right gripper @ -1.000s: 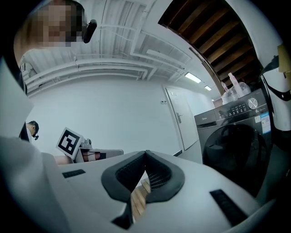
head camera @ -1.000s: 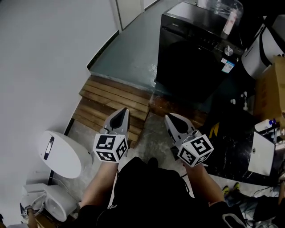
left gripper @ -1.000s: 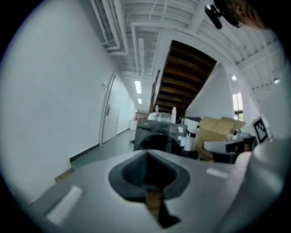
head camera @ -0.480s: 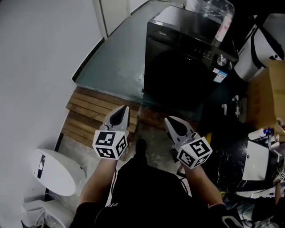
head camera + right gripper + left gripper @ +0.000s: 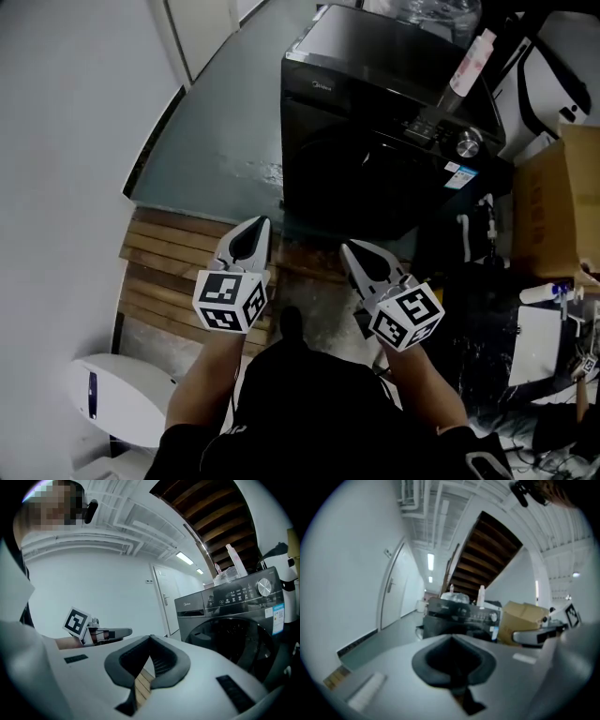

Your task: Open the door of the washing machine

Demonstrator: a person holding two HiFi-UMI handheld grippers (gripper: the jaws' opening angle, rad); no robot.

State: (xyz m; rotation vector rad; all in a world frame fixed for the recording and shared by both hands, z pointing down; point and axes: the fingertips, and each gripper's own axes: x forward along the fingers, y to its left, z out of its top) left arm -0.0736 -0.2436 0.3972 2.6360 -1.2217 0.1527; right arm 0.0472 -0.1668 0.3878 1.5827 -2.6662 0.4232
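Black washing machine (image 5: 366,159) stands ahead of the closed fingers (image 5: 249,242), apart.

The person holds both grippers out in front of the body, side by side and apart, pointing forward and nearly level. Their tips lean slightly toward each other. The left gripper (image 5: 253,228) has its jaws pressed together with nothing between them. The right gripper (image 5: 351,249) is likewise closed and empty. Each carries its marker cube at the rear, the left cube (image 5: 231,300) and the right cube (image 5: 406,316). Behind them stretch the bare left forearm (image 5: 208,380) and right forearm (image 5: 427,384).
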